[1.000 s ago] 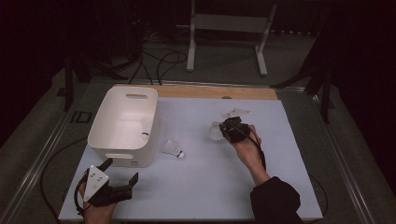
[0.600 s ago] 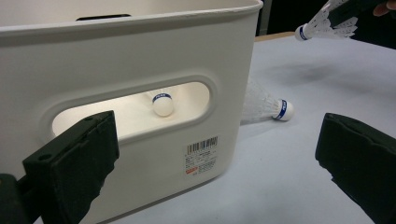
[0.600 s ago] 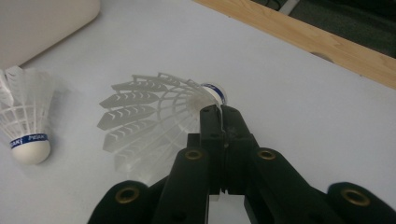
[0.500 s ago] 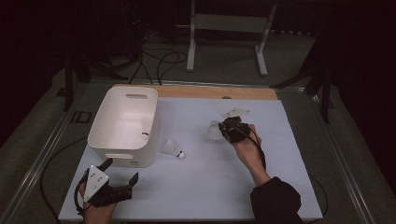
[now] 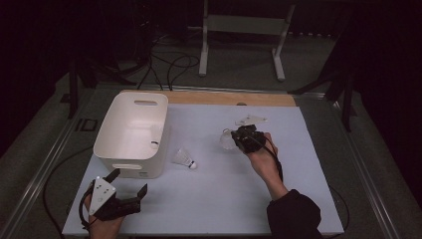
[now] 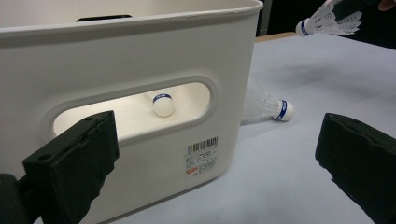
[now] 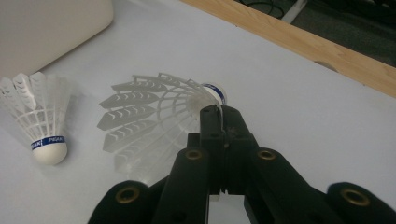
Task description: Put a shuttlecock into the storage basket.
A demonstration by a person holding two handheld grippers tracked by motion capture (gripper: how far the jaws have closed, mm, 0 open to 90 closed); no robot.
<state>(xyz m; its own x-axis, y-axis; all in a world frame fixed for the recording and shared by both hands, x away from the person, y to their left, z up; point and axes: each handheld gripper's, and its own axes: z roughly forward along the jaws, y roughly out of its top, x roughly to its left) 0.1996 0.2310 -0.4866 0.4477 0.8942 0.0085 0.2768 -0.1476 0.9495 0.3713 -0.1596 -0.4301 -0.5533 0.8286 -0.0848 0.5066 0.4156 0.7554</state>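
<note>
My right gripper (image 7: 219, 114) (image 5: 239, 138) is shut on the feather skirt of a white shuttlecock (image 7: 154, 116) (image 5: 227, 141), held just above the white table right of centre. A second shuttlecock (image 5: 184, 159) (image 7: 38, 122) (image 6: 271, 108) lies on its side between that hand and the white bin (image 5: 132, 169). Through the bin's handle slot in the left gripper view I see a third shuttlecock (image 6: 163, 105) inside. My left gripper (image 5: 130, 182) (image 6: 215, 163) stays low at the near left, open and with nothing between its jaws, pointing at the bin's near wall (image 6: 140, 56).
A wooden strip (image 5: 229, 98) runs along the table's far edge. Beyond it on the floor stand a metal frame (image 5: 241, 30) and loose cables (image 5: 169, 64). Bare white tabletop (image 5: 219, 199) spreads between the two hands.
</note>
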